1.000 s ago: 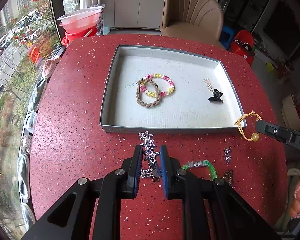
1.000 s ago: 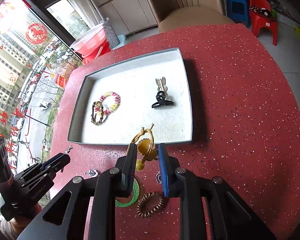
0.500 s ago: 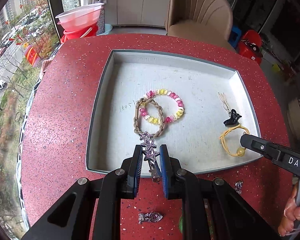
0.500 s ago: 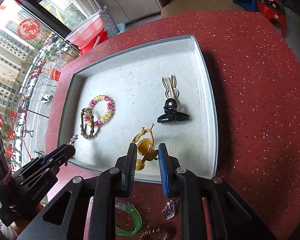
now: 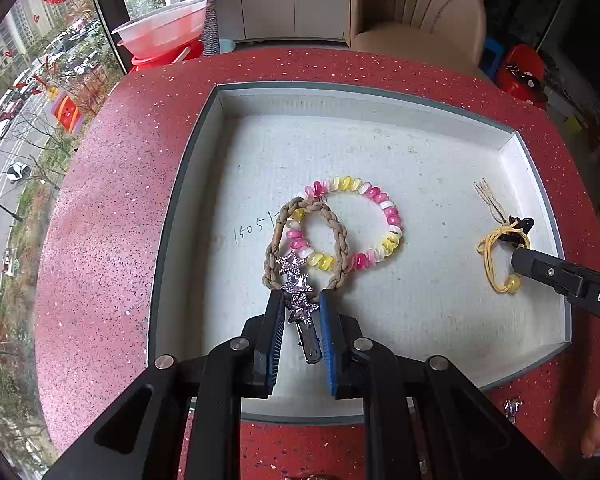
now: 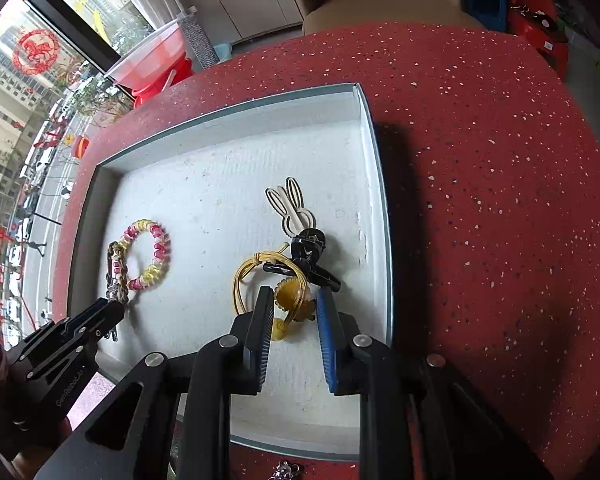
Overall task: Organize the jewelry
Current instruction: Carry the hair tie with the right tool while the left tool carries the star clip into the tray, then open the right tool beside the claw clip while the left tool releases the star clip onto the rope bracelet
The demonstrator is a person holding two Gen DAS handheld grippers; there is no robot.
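Observation:
A shallow grey tray [image 5: 188, 184] with a white floor sits on the red table. My left gripper [image 5: 299, 306] is shut on a silver star hair clip [image 5: 298, 294], low over the tray, just before a brown braided band [image 5: 274, 248] and a pink-yellow bead bracelet [image 5: 374, 196]. My right gripper [image 6: 293, 302] stands low over the tray's right part, its jaws a little apart around a yellow hair tie [image 6: 290, 300] whose loop lies on the tray floor. A black claw clip [image 6: 308, 256] and a bunny-ear clip [image 6: 290, 204] lie just beyond it.
A small silver charm [image 5: 512, 406] lies on the red table [image 5: 112, 184] before the tray's near rim. Pink and red basins [image 5: 164, 36] stand beyond the table's far left, and a tan chair [image 5: 412, 12] stands behind it.
Both grippers moved forward from the table's near side to over the tray and came down. The right jaws have widened around the yellow hair tie, whose loop now lies on the tray floor.

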